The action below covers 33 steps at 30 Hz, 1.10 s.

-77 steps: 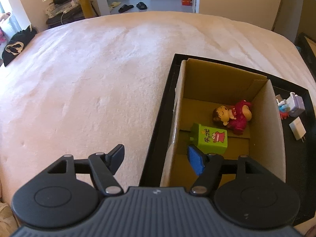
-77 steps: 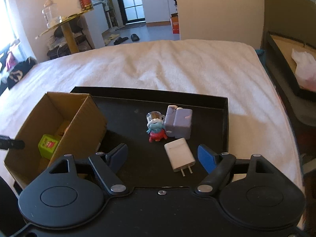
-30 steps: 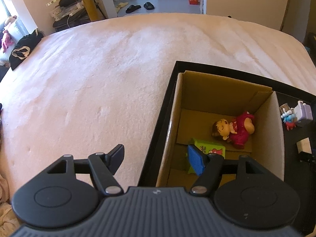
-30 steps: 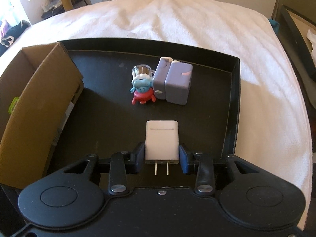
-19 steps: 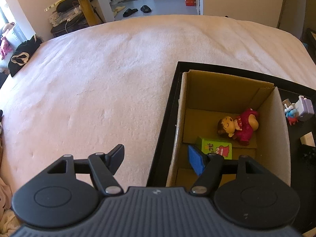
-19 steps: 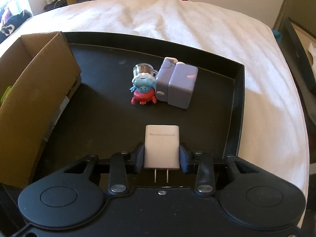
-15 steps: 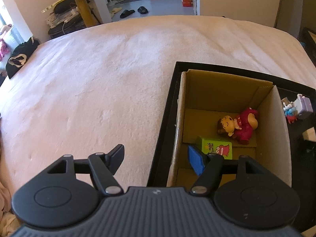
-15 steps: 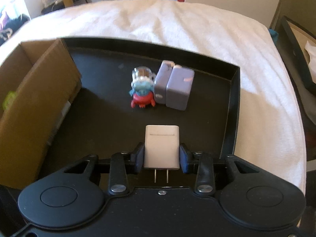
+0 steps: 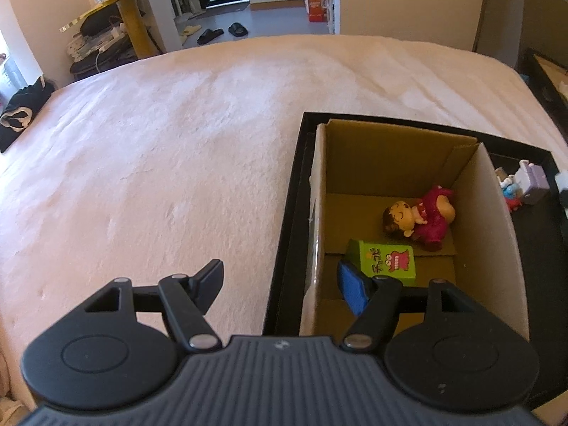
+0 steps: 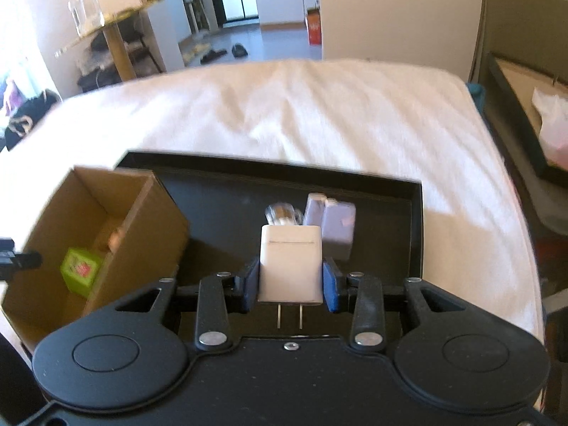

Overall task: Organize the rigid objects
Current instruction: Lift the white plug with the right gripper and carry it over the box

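Right wrist view: right gripper [image 10: 290, 285] fingers [image 10: 249, 289] pinch the white charger [image 10: 291, 264] by its sides, prongs toward the camera, above the black tray [image 10: 416, 227]; left gripper [image 9: 280, 280] fingers [image 9: 349, 285] wide apart, empty, straddling the cardboard box [image 9: 500, 248] wall.

box [image 9: 390, 149] in tray [image 10: 415, 220] (left end) | figurine [image 9: 419, 216], carton [image 9: 385, 261] inside
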### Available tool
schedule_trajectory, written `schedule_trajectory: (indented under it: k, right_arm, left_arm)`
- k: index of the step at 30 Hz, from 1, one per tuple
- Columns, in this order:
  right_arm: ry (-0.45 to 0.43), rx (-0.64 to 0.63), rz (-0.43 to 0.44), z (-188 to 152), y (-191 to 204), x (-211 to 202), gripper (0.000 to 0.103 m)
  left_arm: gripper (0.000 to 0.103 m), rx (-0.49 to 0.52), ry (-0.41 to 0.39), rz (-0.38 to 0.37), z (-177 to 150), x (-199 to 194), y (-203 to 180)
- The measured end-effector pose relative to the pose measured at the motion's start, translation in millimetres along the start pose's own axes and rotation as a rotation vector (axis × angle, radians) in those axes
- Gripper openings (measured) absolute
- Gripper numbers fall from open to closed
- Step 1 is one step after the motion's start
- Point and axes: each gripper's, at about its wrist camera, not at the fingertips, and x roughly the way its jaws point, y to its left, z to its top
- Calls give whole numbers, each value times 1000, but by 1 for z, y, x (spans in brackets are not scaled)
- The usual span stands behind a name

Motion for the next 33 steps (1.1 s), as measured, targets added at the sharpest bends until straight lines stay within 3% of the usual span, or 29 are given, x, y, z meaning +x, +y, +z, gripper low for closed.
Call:
schedule_trajectory:
  k: [8, 16, 19, 27, 33]
  right_arm:
    - [-114, -32, 17, 16, 22, -20, 36]
    - [-151, -86, 61, 24, 50, -30, 36]
    - [-156, -89, 83, 28, 60, -30, 36]
    - [-172, -126, 120, 31, 97, -30, 36]
    - [-163, -157, 127, 32, 113, -27, 36]
  left_arm:
    - [66, -2, 0, -34, -6, 3, 2]
    - [63, 7, -16, -63, -9, 0, 3]
    - [56, 0, -19, -81, -9, -1, 5]
    - [23, -1, -32, -118, -13, -2, 8]
    - [8, 20, -54, -150, -16, -3, 6]
